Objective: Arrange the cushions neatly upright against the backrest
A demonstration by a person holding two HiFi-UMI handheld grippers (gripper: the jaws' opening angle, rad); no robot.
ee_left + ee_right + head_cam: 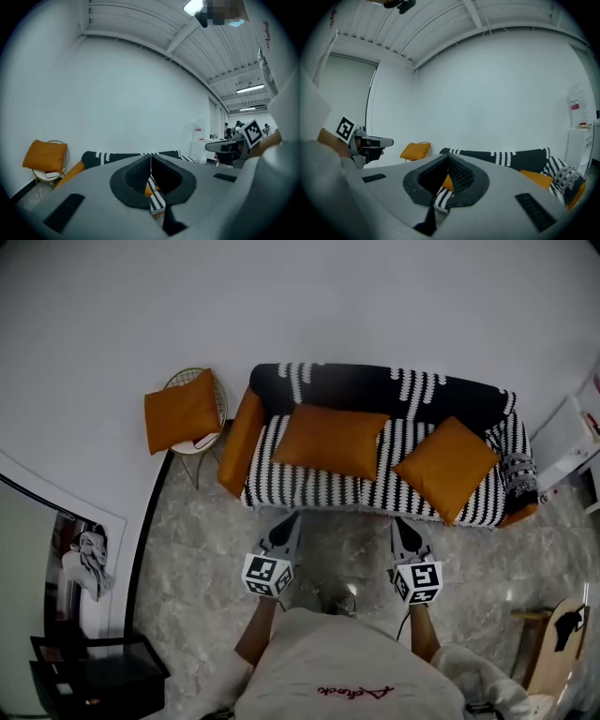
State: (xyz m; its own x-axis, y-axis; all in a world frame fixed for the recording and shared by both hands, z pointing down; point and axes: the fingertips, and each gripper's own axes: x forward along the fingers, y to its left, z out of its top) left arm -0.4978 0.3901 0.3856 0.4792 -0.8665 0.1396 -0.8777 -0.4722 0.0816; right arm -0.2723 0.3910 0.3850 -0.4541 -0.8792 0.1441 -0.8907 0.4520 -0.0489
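A black-and-white patterned sofa (319,486) stands against the white wall. Two orange cushions lie flat on its seat: one (330,441) at left-centre, one (446,468) turned diamond-wise at the right. A third orange cushion (181,412) rests on a small round chair to the sofa's left, also in the left gripper view (45,155). My left gripper (290,526) and right gripper (405,533) hover over the floor just in front of the sofa, apart from it. Both are shut with nothing between the jaws.
A gold wire side chair (208,442) stands left of the sofa. A white cabinet (562,442) is at the sofa's right end, a wooden stool (555,634) at lower right and a black stand (89,671) at lower left. The floor (197,549) is grey marble.
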